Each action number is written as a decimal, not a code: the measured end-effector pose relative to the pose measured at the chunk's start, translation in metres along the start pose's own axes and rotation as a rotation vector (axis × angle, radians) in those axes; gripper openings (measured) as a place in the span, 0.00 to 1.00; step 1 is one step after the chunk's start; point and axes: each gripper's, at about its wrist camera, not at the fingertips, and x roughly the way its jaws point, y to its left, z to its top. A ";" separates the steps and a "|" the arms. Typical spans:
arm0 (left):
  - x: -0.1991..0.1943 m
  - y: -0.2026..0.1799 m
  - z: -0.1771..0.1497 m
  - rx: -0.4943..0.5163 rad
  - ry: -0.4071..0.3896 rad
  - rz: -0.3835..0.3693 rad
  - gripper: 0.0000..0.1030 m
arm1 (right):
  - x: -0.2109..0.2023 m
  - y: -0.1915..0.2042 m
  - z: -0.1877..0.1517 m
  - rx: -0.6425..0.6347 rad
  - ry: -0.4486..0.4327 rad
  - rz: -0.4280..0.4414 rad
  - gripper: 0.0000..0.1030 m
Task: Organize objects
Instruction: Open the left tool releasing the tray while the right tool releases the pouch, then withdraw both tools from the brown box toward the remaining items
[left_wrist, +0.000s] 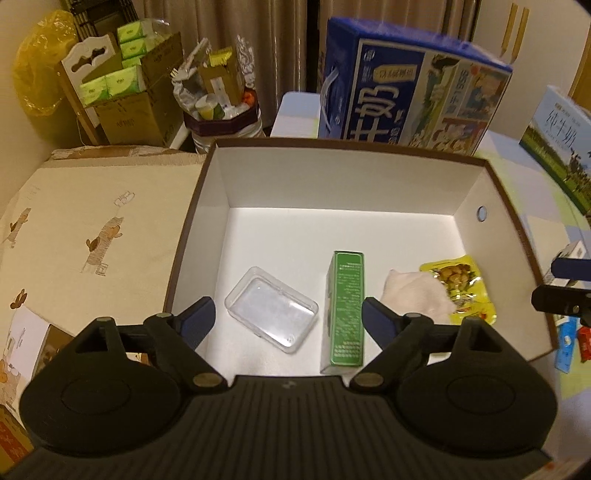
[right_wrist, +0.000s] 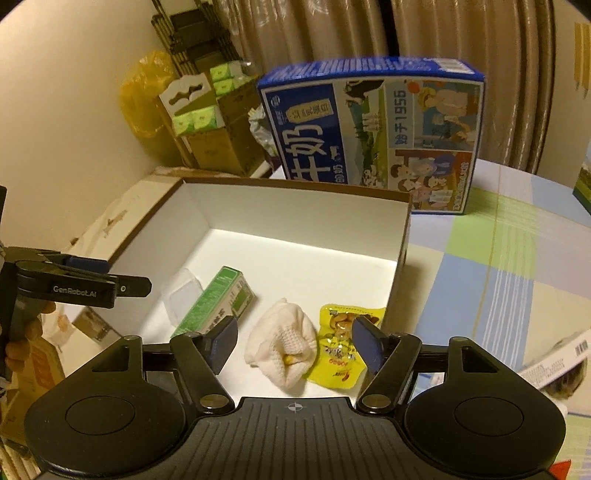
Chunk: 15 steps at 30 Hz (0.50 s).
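White cardboard lines the open box (left_wrist: 369, 177) that serves as landmark; inside it, along the near wall, lie a clear plastic case (left_wrist: 271, 309), a green carton (left_wrist: 345, 314), a pale cloth bundle (right_wrist: 282, 345) and a yellow snack packet (right_wrist: 341, 349). The left tool (left_wrist: 288, 314) hangs over the near wall with its fingers spread wide and nothing between them; the right tool (right_wrist: 293, 341) is likewise spread and empty, above the cloth and packet.

The case is probably light, stiff and slick, best pinched across its short sides. The carton looks rigid and easy to take across its narrow faces. The cloth is soft and will sag, so a grab at its bunched middle suits it. The packet seems thin, crinkly and slippery; a sealed edge is the safest hold.

Beyond the box stands a blue milk carton case (right_wrist: 373, 133) on a surface under a checked cloth (right_wrist: 517, 258). Left of the box lies a cream printed fabric (left_wrist: 92, 229), with stacked cardboard boxes (left_wrist: 125, 96) and curtains (right_wrist: 461, 33) behind.
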 end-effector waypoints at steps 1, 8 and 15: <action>-0.006 -0.001 -0.002 -0.004 -0.009 -0.002 0.82 | -0.005 -0.001 -0.003 0.006 -0.006 0.006 0.64; -0.037 -0.009 -0.025 -0.044 -0.031 -0.018 0.83 | -0.034 -0.008 -0.020 0.072 -0.035 0.036 0.64; -0.055 -0.035 -0.044 -0.046 -0.031 -0.045 0.83 | -0.057 -0.016 -0.038 0.109 -0.045 0.064 0.65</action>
